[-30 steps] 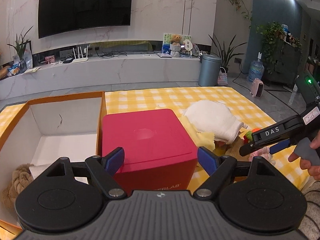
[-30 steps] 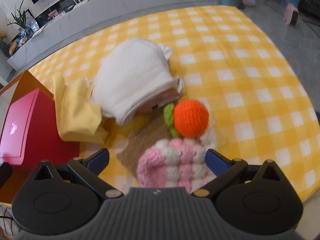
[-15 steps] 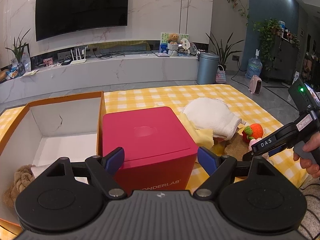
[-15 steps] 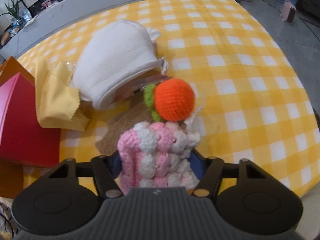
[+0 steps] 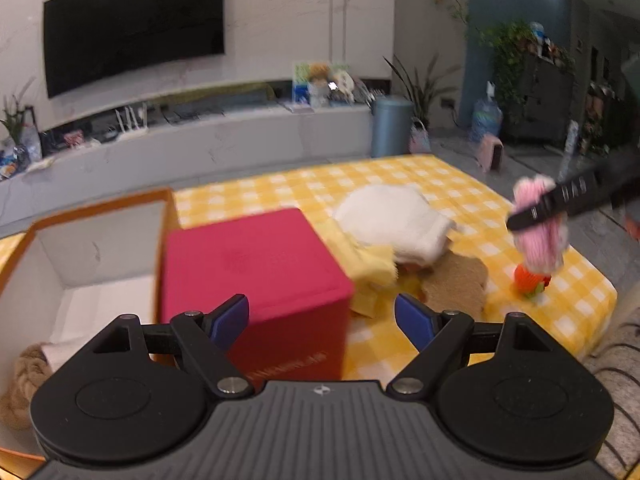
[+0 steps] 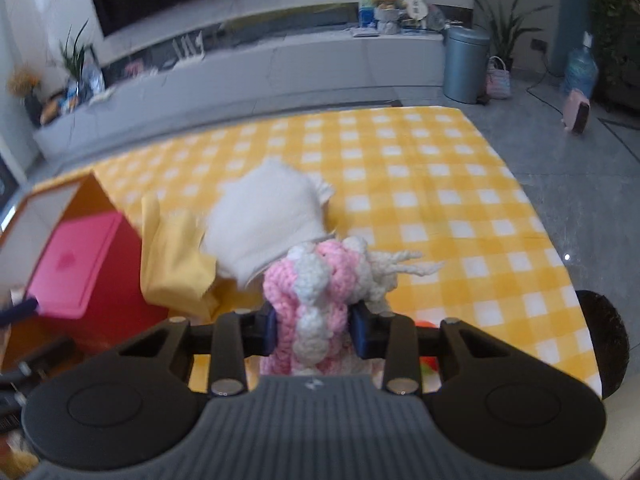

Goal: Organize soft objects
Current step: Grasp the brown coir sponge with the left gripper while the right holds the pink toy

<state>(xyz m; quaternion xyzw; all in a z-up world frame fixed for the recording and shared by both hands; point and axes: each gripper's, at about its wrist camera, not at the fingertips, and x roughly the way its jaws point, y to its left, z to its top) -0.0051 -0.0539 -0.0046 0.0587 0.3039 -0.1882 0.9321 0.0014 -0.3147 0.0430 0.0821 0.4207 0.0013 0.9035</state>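
One pink knit (image 6: 316, 308) sits pinched between the closing right gripper (image 6: 316, 330); carry it high over the red box (image 5: 256, 276) to the carton (image 5: 60, 240) beyond, squeezing gently.

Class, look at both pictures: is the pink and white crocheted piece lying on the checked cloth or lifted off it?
Lifted. The right tongs, closing, pinch the crocheted piece; the left view shows it hanging clear above the checked cloth.
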